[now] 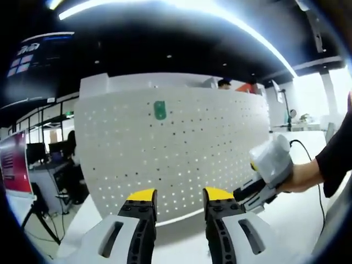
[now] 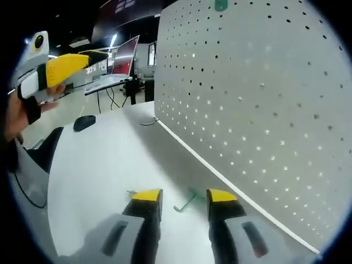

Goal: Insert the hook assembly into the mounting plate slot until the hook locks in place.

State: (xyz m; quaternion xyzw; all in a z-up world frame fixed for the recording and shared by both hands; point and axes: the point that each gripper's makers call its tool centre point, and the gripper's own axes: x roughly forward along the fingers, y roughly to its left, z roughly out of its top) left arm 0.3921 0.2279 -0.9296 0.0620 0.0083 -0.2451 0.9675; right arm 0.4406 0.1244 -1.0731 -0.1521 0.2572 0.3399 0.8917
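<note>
Hook (image 2: 186,202): thin green wire lying flat on table (image 2: 104,165).

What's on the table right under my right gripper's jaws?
A small green hook lies flat on the white table, between the open right gripper jaws, near the pegboard. Whether more lies beneath the jaws is hidden.

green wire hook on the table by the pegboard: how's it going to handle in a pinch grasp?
The green hook looks like thin bent wire lying flat on the table, so probably very light and stiff. Its low profile may make it hard to get the right tool jaws under; it could skid on the smooth white surface. The bend suggests it won't roll.
</note>
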